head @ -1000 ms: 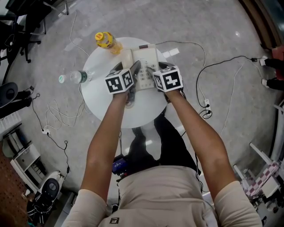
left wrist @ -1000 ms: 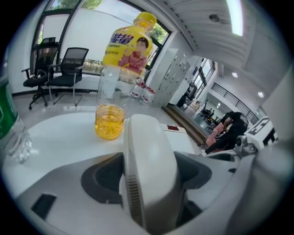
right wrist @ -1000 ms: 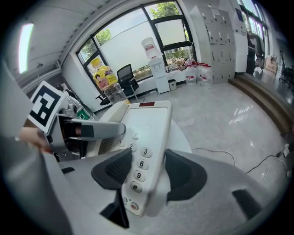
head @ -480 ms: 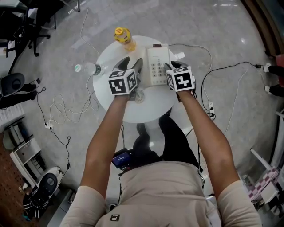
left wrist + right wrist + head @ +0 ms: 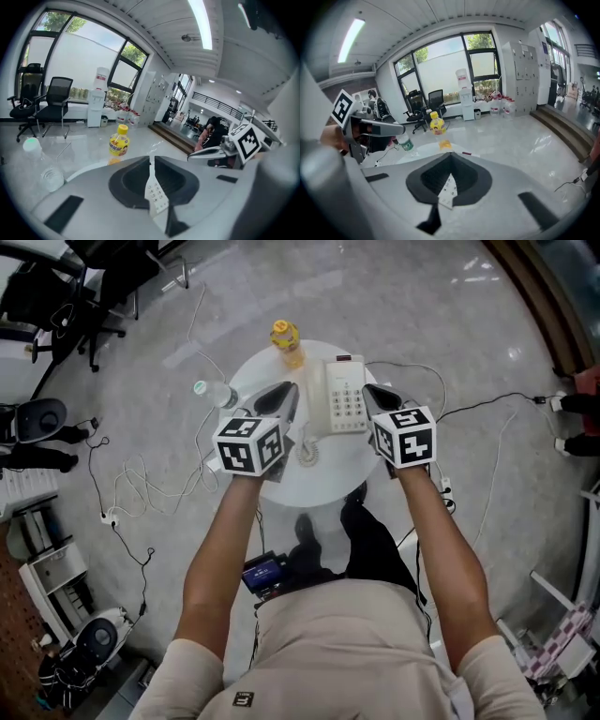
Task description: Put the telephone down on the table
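Observation:
The white telephone point(image 5: 347, 397) lies flat on the round white table point(image 5: 323, 474), with its coiled cord point(image 5: 307, 451) trailing toward me. My left gripper point(image 5: 281, 397) hovers above the table just left of the phone, jaws shut on nothing. My right gripper point(image 5: 378, 397) hangs at the phone's right side, also shut and empty. In the left gripper view the shut left gripper point(image 5: 151, 160) shows only a sliver of keypad point(image 5: 157, 199) below its jaws. The right gripper view shows the right gripper point(image 5: 451, 155) shut, with the same keypad point(image 5: 447, 190) beneath.
A yellow drink bottle point(image 5: 286, 341) stands at the table's far edge, and a clear water bottle point(image 5: 216, 393) lies at its left edge. Cables point(image 5: 122, 493) run across the grey floor around the table. Office chairs point(image 5: 56, 296) stand at the far left.
Both grippers have risen off the telephone's sides and their jaws have closed from wide open. The telephone stays on the table.

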`<state>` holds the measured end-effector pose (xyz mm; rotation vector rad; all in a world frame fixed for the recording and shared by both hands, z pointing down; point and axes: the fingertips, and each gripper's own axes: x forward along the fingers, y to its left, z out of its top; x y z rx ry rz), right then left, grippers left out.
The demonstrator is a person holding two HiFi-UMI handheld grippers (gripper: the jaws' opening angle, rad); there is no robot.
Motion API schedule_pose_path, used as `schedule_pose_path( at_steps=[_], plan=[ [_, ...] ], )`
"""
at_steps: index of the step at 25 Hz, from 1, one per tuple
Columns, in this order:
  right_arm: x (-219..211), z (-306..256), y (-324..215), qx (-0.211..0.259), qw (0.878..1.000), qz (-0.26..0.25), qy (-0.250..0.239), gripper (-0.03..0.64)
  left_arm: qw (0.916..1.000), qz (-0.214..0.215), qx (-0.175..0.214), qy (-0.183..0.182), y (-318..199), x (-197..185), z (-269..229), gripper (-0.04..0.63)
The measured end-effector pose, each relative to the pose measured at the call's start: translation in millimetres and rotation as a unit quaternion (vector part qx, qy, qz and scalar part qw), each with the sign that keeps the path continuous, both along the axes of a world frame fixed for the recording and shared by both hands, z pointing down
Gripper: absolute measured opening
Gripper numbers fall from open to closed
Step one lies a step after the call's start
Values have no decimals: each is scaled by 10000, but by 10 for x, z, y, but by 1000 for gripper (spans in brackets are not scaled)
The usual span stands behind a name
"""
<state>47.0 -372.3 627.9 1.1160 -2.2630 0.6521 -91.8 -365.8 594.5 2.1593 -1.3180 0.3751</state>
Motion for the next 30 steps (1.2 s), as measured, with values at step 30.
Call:
schedule_pose_path(
  at_steps=[30],
  plan=[
    [-423, -2797, 1953, 1756, 9784, -698, -838, -8, 9752, 1125, 1906, -5, 1994, -353, -2495, 25]
  ],
)
